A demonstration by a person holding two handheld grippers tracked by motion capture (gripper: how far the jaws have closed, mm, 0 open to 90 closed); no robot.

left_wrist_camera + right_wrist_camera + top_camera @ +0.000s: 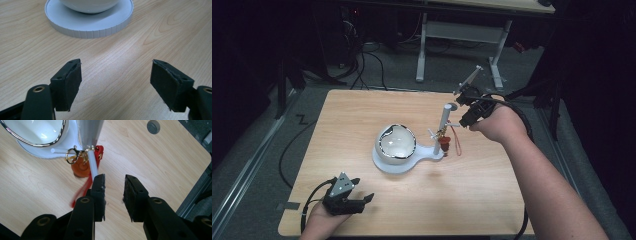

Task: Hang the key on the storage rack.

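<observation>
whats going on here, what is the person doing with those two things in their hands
A person holds tongs in each hand over a wooden table. The right tongs, slightly parted and holding nothing, sit beside a white stand where a keychain with a red strap hangs. The left tongs are open near the table's front edge, away from the white bowl.

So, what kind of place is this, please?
Probably a lab or workshop used for recording: a bare wooden table, loose cables on the grey floor, and a second desk's metal frame behind it.

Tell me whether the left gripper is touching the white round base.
Apart. In the left gripper view, bare wood lies between the open left gripper and the white round base.
</observation>
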